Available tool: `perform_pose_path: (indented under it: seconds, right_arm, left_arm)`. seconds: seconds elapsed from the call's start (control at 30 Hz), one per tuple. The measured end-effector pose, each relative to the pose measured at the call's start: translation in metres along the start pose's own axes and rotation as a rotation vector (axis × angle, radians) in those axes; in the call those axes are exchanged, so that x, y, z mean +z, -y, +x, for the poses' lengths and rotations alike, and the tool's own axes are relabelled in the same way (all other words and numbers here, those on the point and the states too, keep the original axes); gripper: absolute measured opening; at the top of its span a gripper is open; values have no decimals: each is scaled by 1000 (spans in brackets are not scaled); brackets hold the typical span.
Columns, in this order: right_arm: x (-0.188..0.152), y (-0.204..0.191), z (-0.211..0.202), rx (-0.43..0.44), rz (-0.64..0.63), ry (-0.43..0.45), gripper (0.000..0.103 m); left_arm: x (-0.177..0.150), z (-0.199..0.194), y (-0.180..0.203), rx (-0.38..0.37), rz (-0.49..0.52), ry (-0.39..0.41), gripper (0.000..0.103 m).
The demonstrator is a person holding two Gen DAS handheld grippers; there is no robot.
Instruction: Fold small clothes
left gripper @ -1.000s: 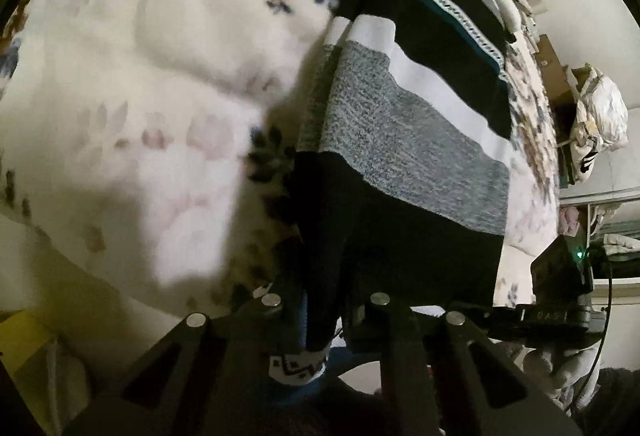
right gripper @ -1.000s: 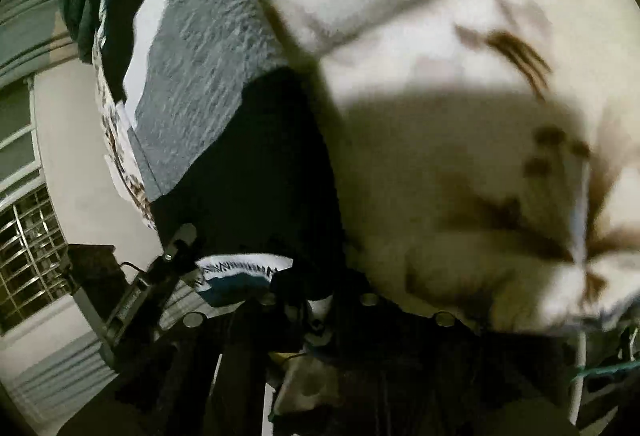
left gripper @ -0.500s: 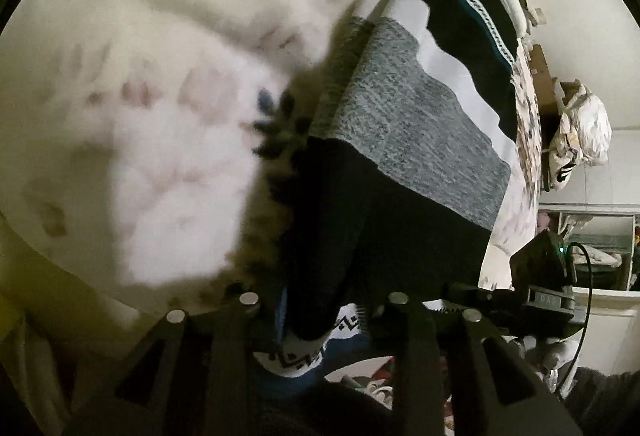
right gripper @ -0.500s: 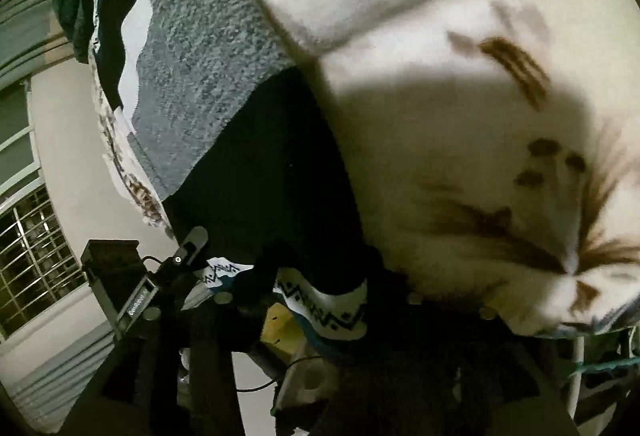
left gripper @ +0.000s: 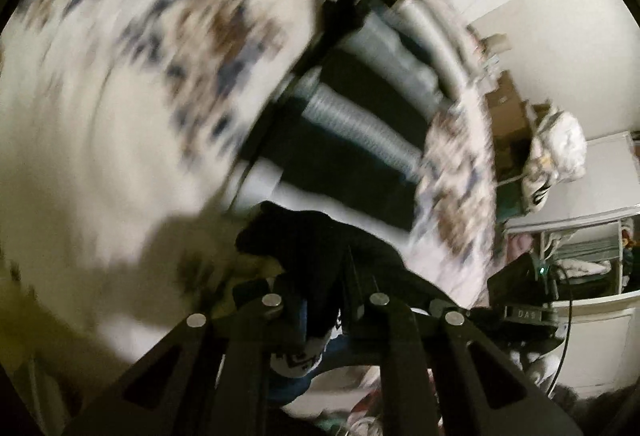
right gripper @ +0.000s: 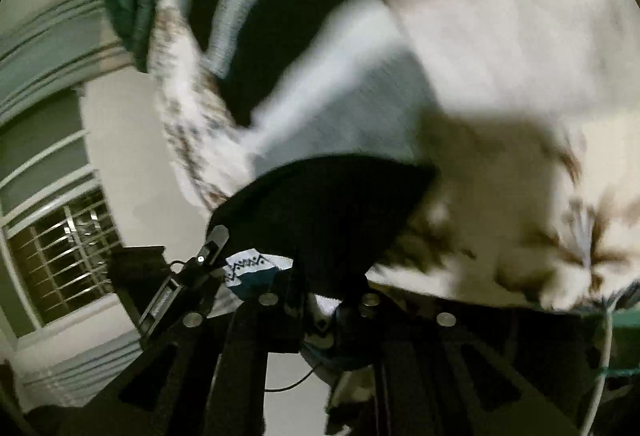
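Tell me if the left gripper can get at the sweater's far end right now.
Probably not: the left gripper is shut on the sweater's near hem, so it is occupied; it would have to let go first.

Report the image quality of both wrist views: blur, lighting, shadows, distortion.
Left wrist view: heavy motion smear over the floral bedspread and the striped sweater; the left gripper stays sharp; a hard shadow falls on the bedspread. Right wrist view: similar smear on the sweater and bedspread, the right gripper crisp. Both show fisheye curvature and dark vignetted corners.
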State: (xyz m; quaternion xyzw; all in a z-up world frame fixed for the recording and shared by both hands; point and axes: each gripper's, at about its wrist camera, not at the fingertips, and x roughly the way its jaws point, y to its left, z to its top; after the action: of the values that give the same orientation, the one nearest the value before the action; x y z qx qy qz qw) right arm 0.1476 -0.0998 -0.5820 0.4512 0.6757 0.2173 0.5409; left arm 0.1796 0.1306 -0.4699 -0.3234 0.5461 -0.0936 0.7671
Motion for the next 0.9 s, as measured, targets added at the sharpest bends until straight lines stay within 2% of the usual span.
perform_pose_path:
  seconds: [0.13, 0.23, 0.33, 0.43, 0.5, 0.53, 0.57, 0.6, 0.67, 0.73, 0.8, 0.9]
  right_arm:
    - [57, -47, -42, 95, -21, 103, 10]
    - [105, -72, -68, 124, -30, 175, 10]
    - [162, -88, -78, 153, 6, 242, 10]
    - [218, -91, -89, 184, 76, 305, 14]
    - [256, -92, -87, 217, 135, 323, 24]
    - [270, -94, -85, 236, 155, 335, 32]
    - [280, -95, -85, 250, 169, 343, 41]
    - [287, -96, -84, 266, 181, 353, 45]
    - [297, -100, -83, 306, 193, 380, 57]
    - [304, -105, -91, 339, 179, 420, 59]
    - [307, -110, -103, 296, 137, 447, 62]
    - [302, -118, -117, 105, 20, 476, 63]
  left_arm:
    - [71, 14, 33, -54, 39, 76, 9]
    - [121, 40, 55, -75, 61, 103, 10]
    - [174, 69, 62, -105, 53, 100, 12]
    - [224, 95, 59, -145, -5, 92, 15]
    - [251, 104, 55, -183, -44, 100, 31]
    - [263, 107, 54, -200, -59, 110, 35]
    - [273, 107, 53, -215, -69, 122, 47]
    - [282, 107, 51, -226, -78, 135, 52]
    - [294, 105, 48, -242, -90, 155, 53]
    - [299, 101, 43, -226, -82, 171, 56]
    - [297, 99, 41, -190, -47, 168, 57]
    - [286, 107, 44, -117, 52, 130, 58]
